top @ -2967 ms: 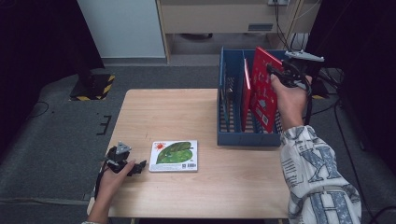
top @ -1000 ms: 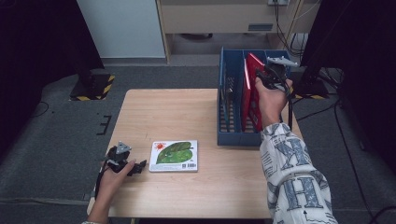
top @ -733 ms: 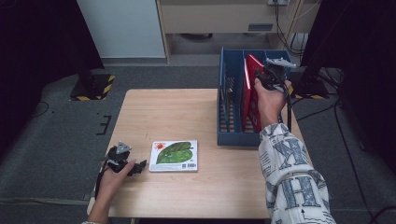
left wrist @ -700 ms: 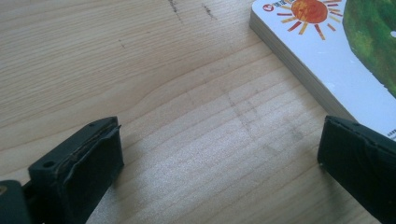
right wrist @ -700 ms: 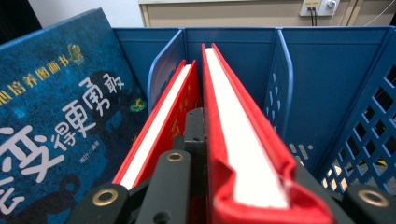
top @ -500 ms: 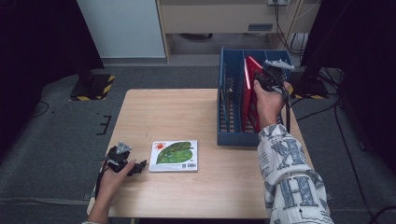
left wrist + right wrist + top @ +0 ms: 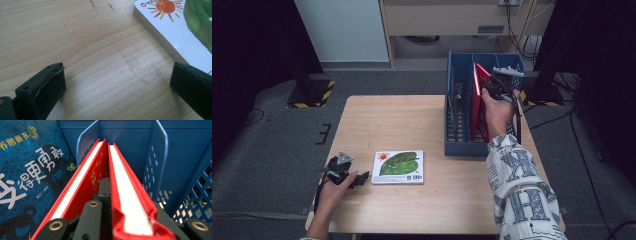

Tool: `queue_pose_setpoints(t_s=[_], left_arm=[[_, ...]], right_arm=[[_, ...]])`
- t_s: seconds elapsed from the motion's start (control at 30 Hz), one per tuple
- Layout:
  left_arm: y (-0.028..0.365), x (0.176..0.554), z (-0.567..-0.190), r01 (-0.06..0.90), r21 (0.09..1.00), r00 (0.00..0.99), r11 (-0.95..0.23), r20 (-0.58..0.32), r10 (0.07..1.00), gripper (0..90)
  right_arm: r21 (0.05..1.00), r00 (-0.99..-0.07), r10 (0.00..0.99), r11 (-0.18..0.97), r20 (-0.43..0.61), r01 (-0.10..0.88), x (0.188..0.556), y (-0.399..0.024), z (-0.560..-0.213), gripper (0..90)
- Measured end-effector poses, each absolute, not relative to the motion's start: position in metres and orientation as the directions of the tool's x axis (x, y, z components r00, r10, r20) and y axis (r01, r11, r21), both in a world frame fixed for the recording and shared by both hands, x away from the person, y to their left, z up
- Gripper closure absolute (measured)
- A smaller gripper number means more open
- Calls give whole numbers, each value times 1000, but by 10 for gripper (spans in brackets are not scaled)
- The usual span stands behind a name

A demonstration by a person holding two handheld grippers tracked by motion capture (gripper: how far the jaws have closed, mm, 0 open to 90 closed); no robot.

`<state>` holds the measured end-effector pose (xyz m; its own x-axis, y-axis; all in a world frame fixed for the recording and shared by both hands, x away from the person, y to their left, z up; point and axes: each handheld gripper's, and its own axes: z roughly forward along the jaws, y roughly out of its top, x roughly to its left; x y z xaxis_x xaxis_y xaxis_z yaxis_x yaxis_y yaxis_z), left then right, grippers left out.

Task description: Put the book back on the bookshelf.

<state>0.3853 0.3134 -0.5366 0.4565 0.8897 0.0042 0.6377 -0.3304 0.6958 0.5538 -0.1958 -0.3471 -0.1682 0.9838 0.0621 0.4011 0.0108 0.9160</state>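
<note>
A red book (image 7: 479,100) stands upright in the blue file rack (image 7: 453,120) at the table's back right. My right gripper (image 7: 488,92) is shut on its top edge. In the right gripper view the jaws clamp this red book (image 7: 125,185); one jaw sits in the gap to a second red book (image 7: 82,180) on its left. A white book with a green leaf and a sun (image 7: 399,166) lies flat near the front left. Beside its left edge my left gripper (image 7: 358,178) rests on the table. This left gripper (image 7: 117,92) is open over bare wood, its right jaw by the white book's corner (image 7: 175,32).
A dark blue book with white characters (image 7: 30,170) stands further left in the rack. Blue perforated dividers (image 7: 155,165) wall the slot on the right. The wooden table (image 7: 387,125) has bare room in its middle and back left. Dark floor surrounds the table.
Three seconds ago the red book was higher and tilted over the rack; it has come down into a slot. Over the last second the right hand barely shifts. The left hand stays put.
</note>
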Motion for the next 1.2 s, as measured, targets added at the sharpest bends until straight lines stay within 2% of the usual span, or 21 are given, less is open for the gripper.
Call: queue_pose_setpoints(t_s=[1.2], left_arm=[[313,385,-537,637,696,457,-331,4,889,0]], right_arm=[[905,-180,982,27,55,424,545,-200,-346,780]])
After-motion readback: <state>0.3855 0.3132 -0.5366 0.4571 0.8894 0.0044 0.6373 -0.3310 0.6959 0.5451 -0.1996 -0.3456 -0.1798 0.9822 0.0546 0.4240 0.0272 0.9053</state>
